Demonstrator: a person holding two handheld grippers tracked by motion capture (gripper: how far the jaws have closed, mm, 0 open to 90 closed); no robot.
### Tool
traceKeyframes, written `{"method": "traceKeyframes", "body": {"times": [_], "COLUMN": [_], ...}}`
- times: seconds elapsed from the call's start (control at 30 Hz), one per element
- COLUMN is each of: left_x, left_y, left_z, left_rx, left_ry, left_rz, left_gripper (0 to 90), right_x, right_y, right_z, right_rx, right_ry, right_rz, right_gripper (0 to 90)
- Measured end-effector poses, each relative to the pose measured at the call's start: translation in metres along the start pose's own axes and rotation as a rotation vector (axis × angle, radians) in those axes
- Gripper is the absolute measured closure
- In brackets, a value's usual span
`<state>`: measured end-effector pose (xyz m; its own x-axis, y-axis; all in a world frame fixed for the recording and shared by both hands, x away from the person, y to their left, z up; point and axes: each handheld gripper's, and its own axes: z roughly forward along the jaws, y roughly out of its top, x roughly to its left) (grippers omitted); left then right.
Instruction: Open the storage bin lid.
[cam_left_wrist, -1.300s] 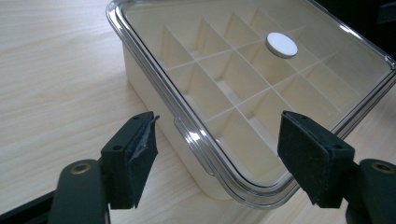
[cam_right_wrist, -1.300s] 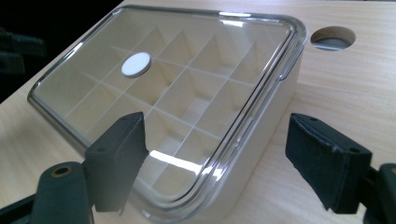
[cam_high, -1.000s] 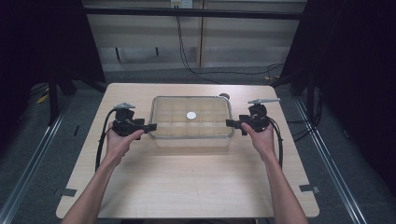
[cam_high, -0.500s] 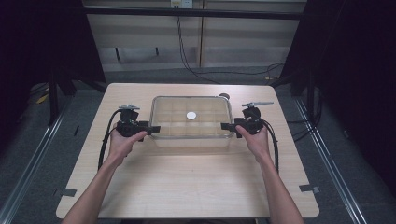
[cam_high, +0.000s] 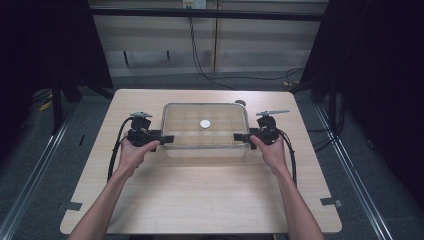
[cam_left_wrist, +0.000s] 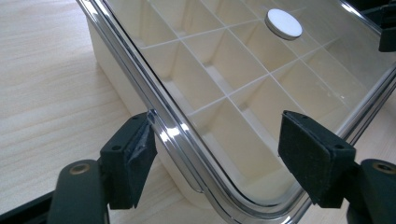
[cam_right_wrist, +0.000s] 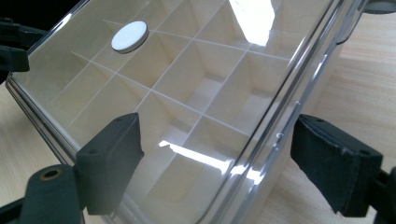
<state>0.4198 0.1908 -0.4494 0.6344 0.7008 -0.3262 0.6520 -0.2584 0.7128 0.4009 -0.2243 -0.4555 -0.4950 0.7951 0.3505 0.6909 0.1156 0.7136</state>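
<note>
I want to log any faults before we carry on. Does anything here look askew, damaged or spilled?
Nothing stands out. The clear lid sits square on the divided box, with no crack or spill visible. The white knob is centred. The left gripper and right gripper straddle the lid's edges, jaws open.

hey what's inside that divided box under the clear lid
Through the clear lid, the box shows only bare cream compartments. The white round knob sits on the lid. Glare hides part of some cells.

Glossy clear plastic lid (cam_high: 205, 125), matt cream plastic box (cam_left_wrist: 112, 70), pale wood-grain table (cam_high: 200, 200)
</note>
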Motion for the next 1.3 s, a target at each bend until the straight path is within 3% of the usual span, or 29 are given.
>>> {"method": "traceKeyframes", "body": {"times": [0.43, 0.57, 0.7, 1.17, 1.3], "left_x": [-0.0019, -0.0005, 0.0000, -0.0026, -0.0043], "left_y": [0.0022, 0.0027, 0.0033, 0.0033, 0.0030], "left_z": [0.0021, 0.0002, -0.0031, -0.0054, -0.0065], "left_rx": [0.014, 0.012, -0.008, -0.019, -0.023], "left_ry": [0.011, 0.013, -0.008, 0.002, 0.007], "left_rz": [0.001, -0.001, -0.015, -0.007, 0.006], "left_gripper": [25.3, 28.2, 33.0, 33.9, 37.9], "right_x": [-0.0014, -0.0038, -0.0007, 0.0002, 0.0020], "right_y": [0.0003, -0.0001, 0.0012, 0.0009, 0.0019], "right_z": [0.0031, 0.0022, 0.0001, -0.0016, -0.0048], "right_rx": [0.004, 0.000, -0.003, -0.006, -0.029], "right_ry": [0.007, 0.020, -0.004, -0.014, -0.057], "right_rz": [0.011, 0.014, -0.007, 0.005, -0.016], "right_gripper": [13.8, 15.7, 17.4, 19.7, 23.6]}}
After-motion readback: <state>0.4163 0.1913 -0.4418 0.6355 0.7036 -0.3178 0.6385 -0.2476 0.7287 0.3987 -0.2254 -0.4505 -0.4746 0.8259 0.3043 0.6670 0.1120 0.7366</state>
